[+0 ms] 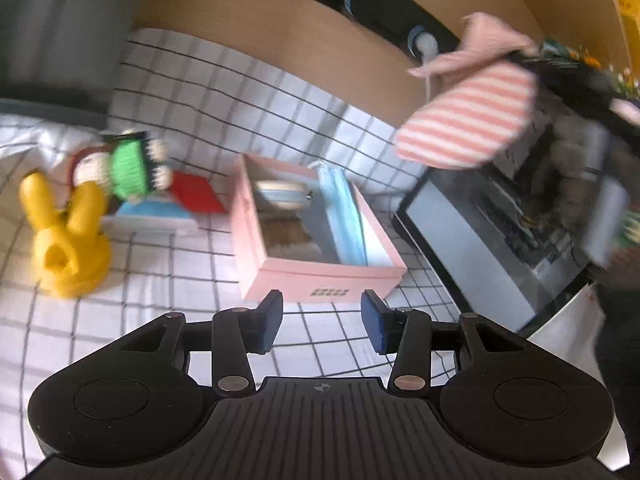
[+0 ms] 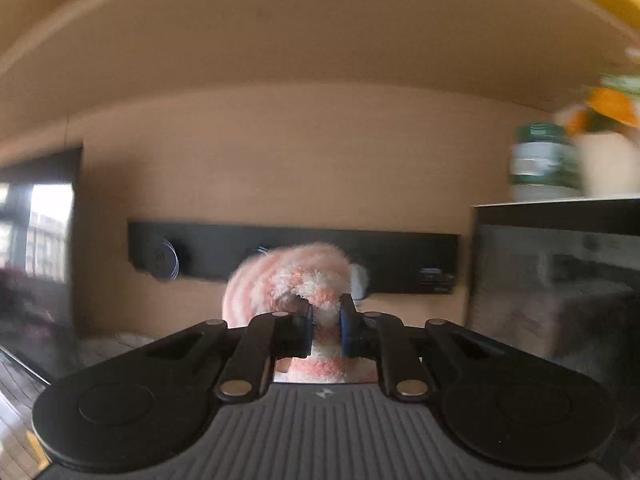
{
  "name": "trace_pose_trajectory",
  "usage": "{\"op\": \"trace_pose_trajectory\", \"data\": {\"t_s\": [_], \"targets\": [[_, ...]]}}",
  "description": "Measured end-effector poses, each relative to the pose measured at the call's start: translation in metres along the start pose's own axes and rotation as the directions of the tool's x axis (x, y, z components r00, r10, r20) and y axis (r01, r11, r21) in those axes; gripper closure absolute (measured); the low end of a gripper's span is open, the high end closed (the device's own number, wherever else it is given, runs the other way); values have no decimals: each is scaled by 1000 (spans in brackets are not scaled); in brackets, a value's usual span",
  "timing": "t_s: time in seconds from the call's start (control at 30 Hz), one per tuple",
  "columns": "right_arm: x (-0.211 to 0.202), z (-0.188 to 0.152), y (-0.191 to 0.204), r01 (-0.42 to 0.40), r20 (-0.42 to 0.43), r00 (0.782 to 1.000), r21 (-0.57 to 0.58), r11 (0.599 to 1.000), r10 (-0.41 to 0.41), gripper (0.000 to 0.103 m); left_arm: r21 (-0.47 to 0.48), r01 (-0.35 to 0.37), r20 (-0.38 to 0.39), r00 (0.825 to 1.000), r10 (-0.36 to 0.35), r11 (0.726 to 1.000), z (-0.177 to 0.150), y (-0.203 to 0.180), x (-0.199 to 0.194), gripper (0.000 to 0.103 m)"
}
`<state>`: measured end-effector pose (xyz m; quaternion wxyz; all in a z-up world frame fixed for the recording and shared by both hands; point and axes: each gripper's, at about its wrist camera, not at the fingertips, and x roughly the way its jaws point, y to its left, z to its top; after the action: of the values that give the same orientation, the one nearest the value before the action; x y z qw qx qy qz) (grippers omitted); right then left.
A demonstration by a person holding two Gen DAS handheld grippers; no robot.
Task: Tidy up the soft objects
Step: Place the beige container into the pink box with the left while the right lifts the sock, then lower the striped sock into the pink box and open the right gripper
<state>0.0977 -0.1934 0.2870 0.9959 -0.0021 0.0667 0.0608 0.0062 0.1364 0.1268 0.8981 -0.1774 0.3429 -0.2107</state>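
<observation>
The pink-and-white striped plush (image 2: pixel 296 280) is pinched between the pads of my right gripper (image 2: pixel 326 330), its fluffy body bulging out ahead of the fingertips. In the left wrist view the same striped plush (image 1: pixel 466 120) hangs in the air, well above the bed, over the near edge of a dark glass-fronted cabinet (image 1: pixel 500 240), with pale pink limbs sticking up from its top. My left gripper (image 1: pixel 322 320) is spread wide and holds nothing; it hovers low over the checked bedsheet (image 1: pixel 192 92). Just beyond its fingertips sits an open pink box (image 1: pixel 320 276) with a light blue cloth (image 1: pixel 344 216) and other things I cannot make out inside. To the left of the box lie a red and blue book (image 1: pixel 176 204), a green knitted doll (image 1: pixel 128 164) and a yellow plush toy (image 1: pixel 68 240), all blurred. A tan headboard (image 1: pixel 280 32) rises behind the bed.
</observation>
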Motion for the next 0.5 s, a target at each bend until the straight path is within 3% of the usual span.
{"op": "trace_pose_trajectory", "data": {"t_s": [0.07, 0.13, 0.17, 0.23, 0.3, 0.37, 0.43, 0.5], "targets": [[36, -12, 13, -7, -75, 997, -45, 999, 3, 91, -36, -24, 24, 999, 25, 999, -8, 8, -12, 56], [72, -38, 20, -33, -240, 970, -13, 999, 29, 91, -78, -50, 36, 998, 53, 996, -18, 20, -25, 56], [88, -56, 22, -42, -333, 942, 5, 999, 41, 91, -109, -66, 37, 997, 71, 992, -24, 28, -30, 56], [114, -98, 28, -39, -502, 864, 15, 999, 41, 91, -157, -91, 31, 995, 97, 983, -35, 41, -39, 56], [133, -141, 34, -38, -641, 766, 15, 999, 39, 91, -202, -120, 25, 992, 127, 972, -47, 53, -48, 56], [144, -170, 39, -51, -724, 688, 27, 998, 55, 91, -246, -142, 18, 988, 151, 959, -59, 64, -53, 56], [160, -188, 42, -44, -773, 631, 53, 998, 69, 91, -284, -156, 4, 986, 164, 946, -71, 72, -56, 56], [176, -192, 42, -27, -793, 602, 100, 995, 96, 90, -309, -164, -13, 986, 168, 937, -79, 76, -56, 56]]}}
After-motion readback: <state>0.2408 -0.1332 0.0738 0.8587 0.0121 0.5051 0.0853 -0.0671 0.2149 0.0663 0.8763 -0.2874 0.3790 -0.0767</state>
